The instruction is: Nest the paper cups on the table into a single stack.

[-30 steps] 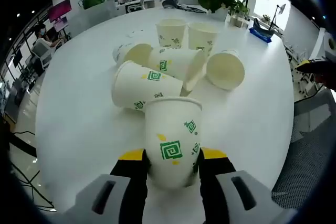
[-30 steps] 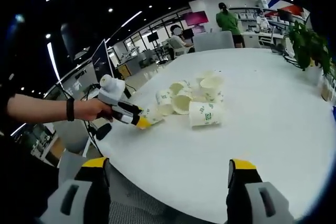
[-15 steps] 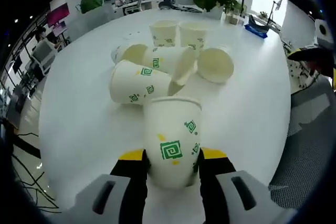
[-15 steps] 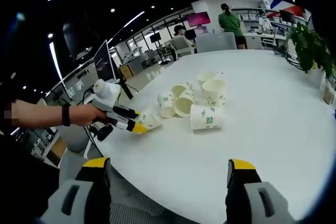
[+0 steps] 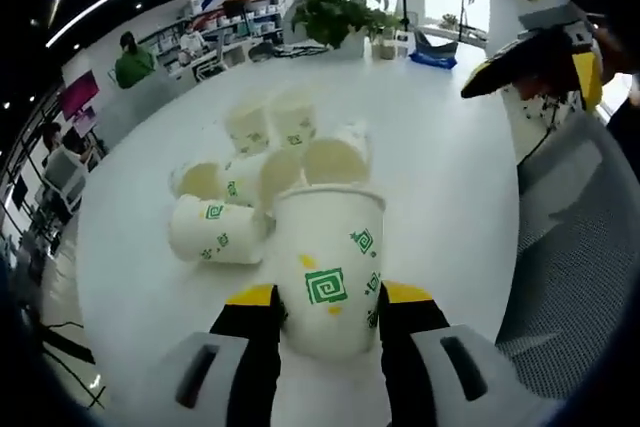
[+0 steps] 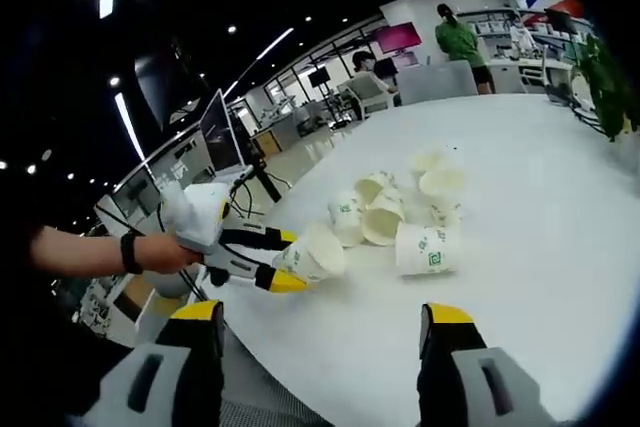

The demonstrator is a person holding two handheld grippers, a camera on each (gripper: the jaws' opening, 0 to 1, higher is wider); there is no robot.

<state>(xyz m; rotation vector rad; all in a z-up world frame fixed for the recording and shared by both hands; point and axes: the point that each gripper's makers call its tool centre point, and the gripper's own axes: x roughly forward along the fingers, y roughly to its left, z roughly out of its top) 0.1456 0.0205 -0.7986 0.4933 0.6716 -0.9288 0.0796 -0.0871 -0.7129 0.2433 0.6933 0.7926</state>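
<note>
My left gripper is shut on a white paper cup with green square prints, held upright by its lower half. Beyond it, several matching cups sit bunched on the round white table; one lies on its side, and two at the back stand upright. My right gripper is open and holds nothing, off the table's edge. In the right gripper view, the left gripper holds its cup over the table's near edge, left of the cup pile.
The right gripper shows at the upper right of the left gripper view, over grey floor beyond the table edge. Potted plants stand at the table's far side. A person's hand grips the left tool. Desks and monitors lie behind.
The left gripper has drawn back and up from the pile with its cup still held. The right gripper now shows much larger in the left gripper view. The pile has not moved.
</note>
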